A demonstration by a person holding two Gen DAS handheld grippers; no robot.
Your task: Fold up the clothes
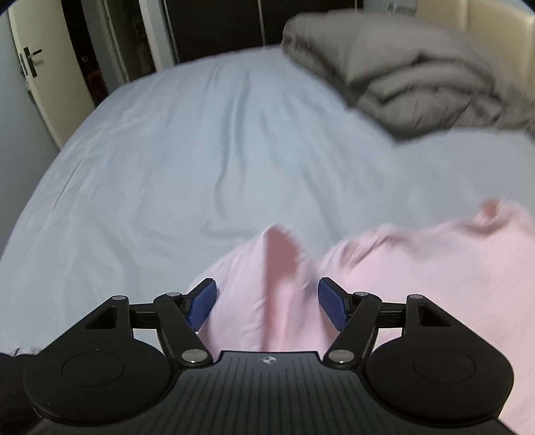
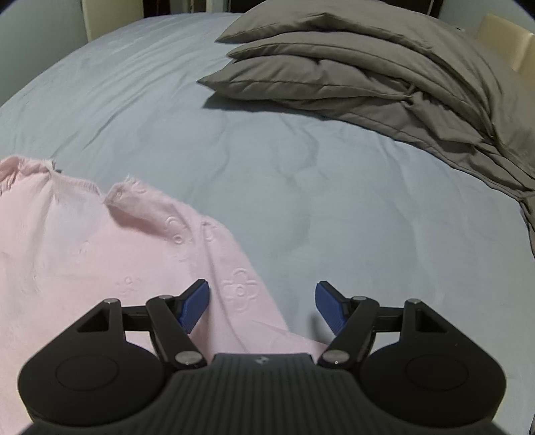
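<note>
A wide bed under a pale blue sheet [image 2: 267, 174] fills both views, its surface creased in long soft wrinkles; its far edges bend away with the fisheye and its near edge is cut off behind the gripper bodies. Toward the head of the bed lies a heap of grey bedding [image 2: 384, 73], pillows stacked on a bunched duvet; it is sharp in the right wrist view but smeared by motion blur in the left wrist view [image 1: 401, 67], and it runs out of frame on the right. A cream headboard [image 1: 495, 26] shows only as a strip behind it. At the far left of the left wrist view stands a door with a dark handle [image 1: 31, 62], and the dark opening beside it is too dim to read.

The pink garment [image 2: 100, 254] lies spread on the sheet at the near side of the bed. Its far edge looks frayed, and embossed flower shapes mark the fabric; what kind of garment it is cannot be told, since much is cut off by the frame. In the left wrist view it is blurred [image 1: 418, 267], with a raised fold between the fingers.

The left gripper [image 1: 267, 302] has its blue pads spread wide over the pink cloth, holding nothing. The right gripper [image 2: 262, 304] is likewise spread apart, one pad over the garment's edge, the other over bare sheet
</note>
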